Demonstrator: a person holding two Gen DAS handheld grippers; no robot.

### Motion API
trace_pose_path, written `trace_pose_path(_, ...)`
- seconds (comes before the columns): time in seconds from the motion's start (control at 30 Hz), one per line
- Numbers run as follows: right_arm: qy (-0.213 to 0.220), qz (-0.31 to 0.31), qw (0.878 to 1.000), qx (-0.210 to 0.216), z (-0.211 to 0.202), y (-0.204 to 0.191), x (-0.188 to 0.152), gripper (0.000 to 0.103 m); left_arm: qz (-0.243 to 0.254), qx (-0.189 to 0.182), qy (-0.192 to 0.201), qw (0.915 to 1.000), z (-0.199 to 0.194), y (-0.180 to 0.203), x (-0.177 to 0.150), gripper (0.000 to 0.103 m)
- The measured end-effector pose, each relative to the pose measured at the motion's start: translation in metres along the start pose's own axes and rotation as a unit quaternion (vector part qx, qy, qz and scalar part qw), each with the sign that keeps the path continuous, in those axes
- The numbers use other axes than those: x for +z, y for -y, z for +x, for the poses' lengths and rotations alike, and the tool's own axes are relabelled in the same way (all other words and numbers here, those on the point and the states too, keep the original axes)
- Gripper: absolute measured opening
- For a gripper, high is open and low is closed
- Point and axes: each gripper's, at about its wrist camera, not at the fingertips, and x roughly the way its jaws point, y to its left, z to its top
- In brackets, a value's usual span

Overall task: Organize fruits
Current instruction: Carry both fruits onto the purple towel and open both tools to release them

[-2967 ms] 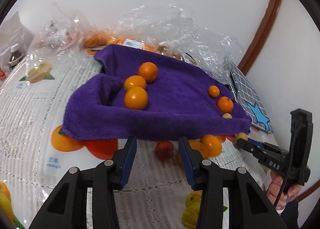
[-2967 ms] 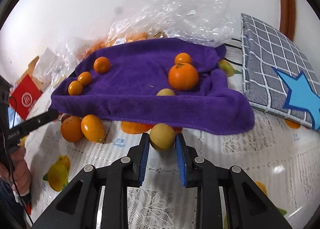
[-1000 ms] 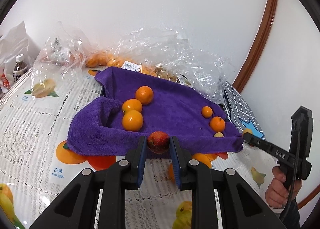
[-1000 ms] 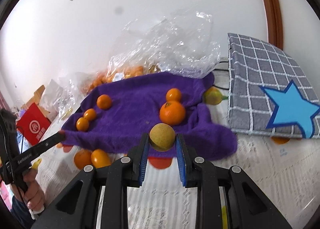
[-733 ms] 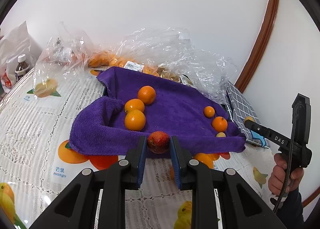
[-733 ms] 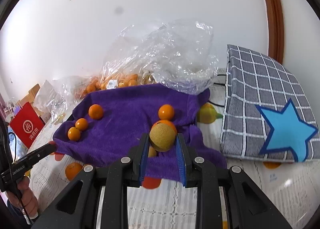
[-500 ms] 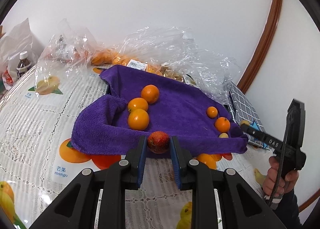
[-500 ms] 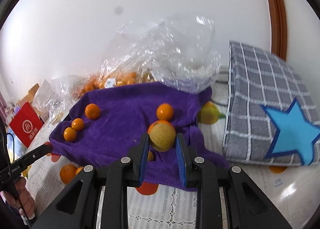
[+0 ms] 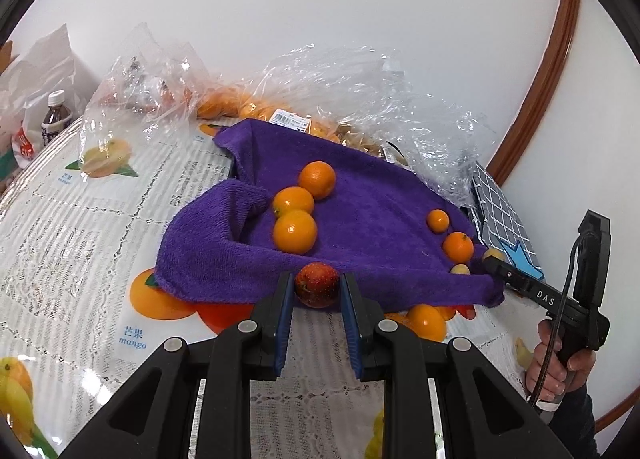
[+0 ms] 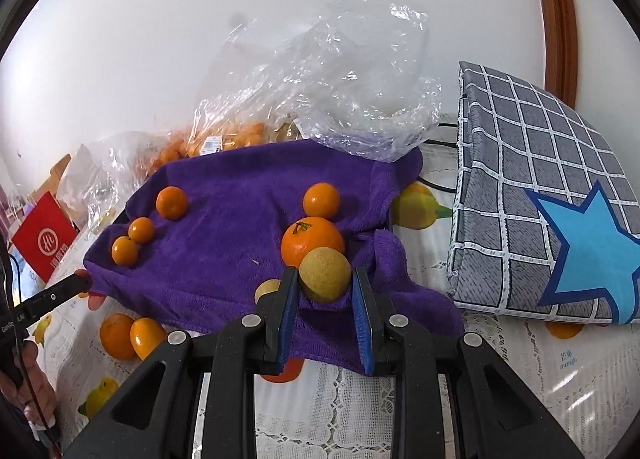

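A purple towel lies on the table with several oranges on it, three at its left and two at its right. My left gripper is shut on a small red fruit, held just above the towel's near edge. In the right wrist view my right gripper is shut on a round yellow-brown fruit over the towel, right in front of a large orange. A small yellow fruit lies on the towel beside its left finger.
Two oranges lie on the tablecloth below the towel's near edge. Clear plastic bags with more fruit stand behind the towel. A grey checked cushion with a blue star is at the right, a red box and a bottle at the left.
My right gripper has carried the yellow-brown fruit forward over the towel, close to the large orange. My left gripper has kept still with the red fruit.
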Motion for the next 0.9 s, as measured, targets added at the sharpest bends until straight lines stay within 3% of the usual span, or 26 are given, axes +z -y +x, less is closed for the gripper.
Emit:
trace_pose_path(0.27,-0.005,0.005,1.0,0.007,0.003,0.003,0.001,0.027,-0.02,-0.004,-0.021,0.9996,0.017,0.001,0.019,0.023)
trace_pose_path(0.4,-0.008,0.003,1.0,0.011,0.004,0.004,0.001,0.028,0.005,0.003,-0.022,0.9998,0.029,0.022,0.042,0.023)
trace_pose_path(0.5,-0.012,0.001,1.0,0.019,0.004,0.004,0.002,0.029,0.01,0.004,-0.043,0.999,0.049,0.034,0.055,0.023)
trace_pose_path(0.77,-0.017,0.012,0.999,0.031,0.003,0.008,0.004,0.029,0.004,0.034,-0.088,0.9955,0.095,0.043,0.066,0.023)
trace_pose_path(0.9,-0.016,0.019,0.999,0.033,0.001,0.009,0.004,0.032,0.016,0.07,-0.109,0.9915,0.113,0.046,0.069,0.023)
